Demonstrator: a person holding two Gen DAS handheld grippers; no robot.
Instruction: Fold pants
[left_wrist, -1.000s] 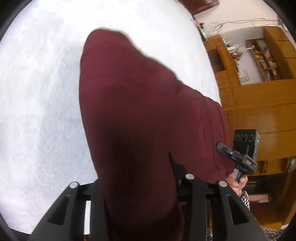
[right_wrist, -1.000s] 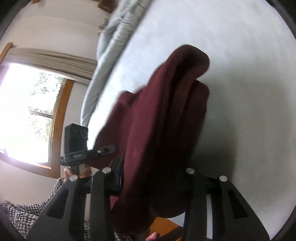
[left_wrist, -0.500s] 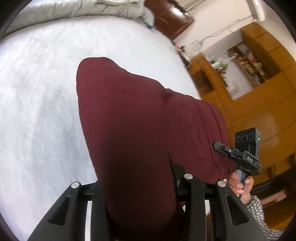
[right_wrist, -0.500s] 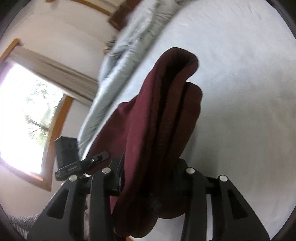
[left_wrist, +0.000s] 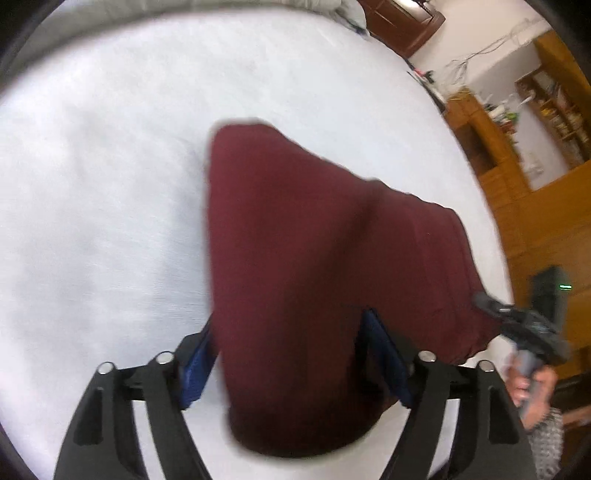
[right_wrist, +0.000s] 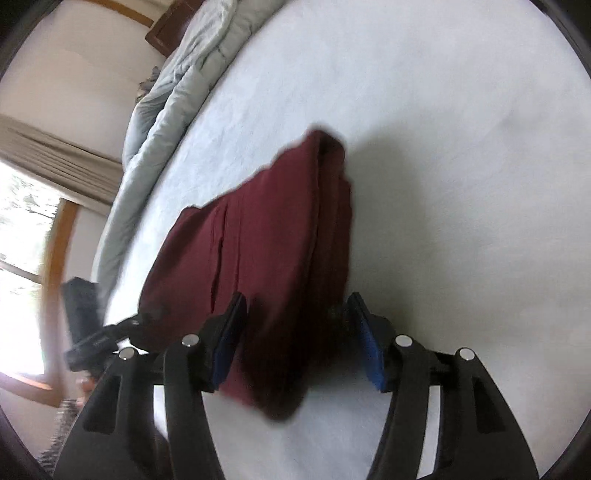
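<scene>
- Both tongs look released: the left gripper (left_wrist: 288, 354) and the right gripper (right_wrist: 295, 339) each have jaws spread wide, and cloth sits in the gap with no visible pinch.
- The pants (left_wrist: 317, 266) lie as a folded maroon bundle on the white bed (left_wrist: 110, 221), straight ahead of both tongs, near end between the fingers.
- Long axis runs away from your right tongs; layered fold edge is on its right side (right_wrist: 332, 221).
- My read: folding is nearly done. Back both tongs straight out so the blue pads (right_wrist: 364, 343) don't drag layers.
- Neither hand is clearly nearer.
</scene>
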